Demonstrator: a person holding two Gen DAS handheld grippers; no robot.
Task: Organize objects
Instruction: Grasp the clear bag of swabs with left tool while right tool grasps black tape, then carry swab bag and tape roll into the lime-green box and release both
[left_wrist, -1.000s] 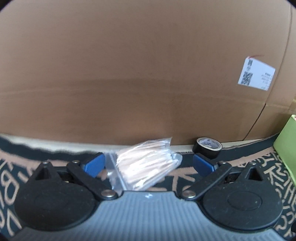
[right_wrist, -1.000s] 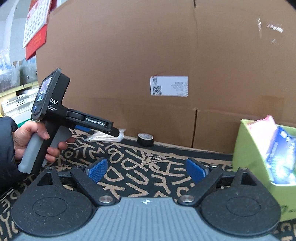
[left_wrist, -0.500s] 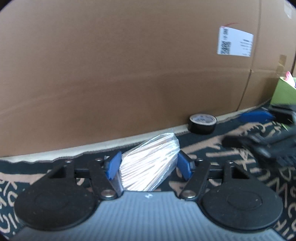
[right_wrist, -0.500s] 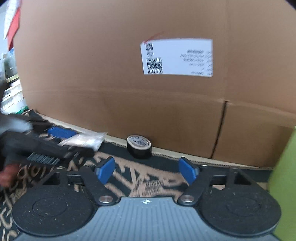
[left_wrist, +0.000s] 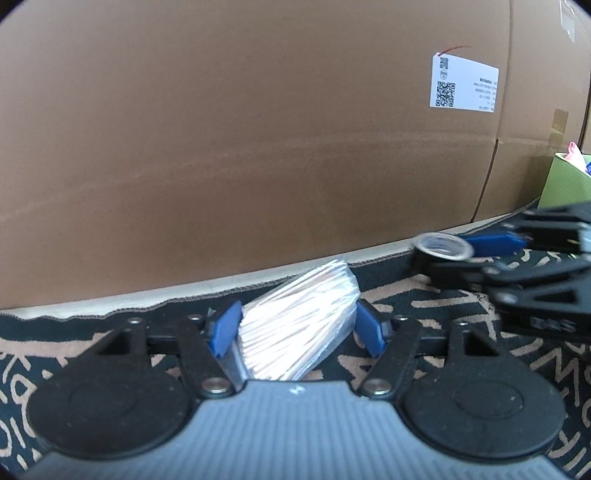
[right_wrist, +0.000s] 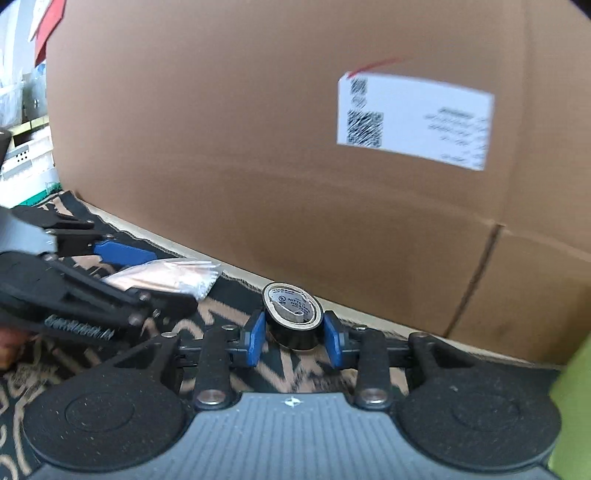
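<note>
Left gripper (left_wrist: 295, 325): fingers clamped on the bag of wooden sticks (left_wrist: 299, 332), lower centre of the left wrist view, both blue pads pressing the plastic. Bag sits low on the patterned mat (left_wrist: 424, 295), just in front of the cardboard box (left_wrist: 258, 147).

Right gripper (right_wrist: 293, 338): fingers closing around the black tape roll (right_wrist: 293, 319), centre of the right wrist view. Pads look at or just off the roll's sides; contact can't be confirmed.

Risks, my read:
- Roll is tilted, not flat. Pads closing on a curved side could squirt it out or tip it toward the box.
- Bag is slick and loose. The grip probably holds film more than sticks, so it may slide or sag on lift.
- The two grippers are close, left one filling the left edge of the right view. Lifting both at once could clash the linkages.

Surface: dark mat with tan lettering, soft, over the table. Box wall with a white shipping label (right_wrist: 413, 118) fills the background. Green bin (left_wrist: 569, 181) at far right of the left view; shelving clutter (right_wrist: 22, 110) at upper left of the right view.
</note>
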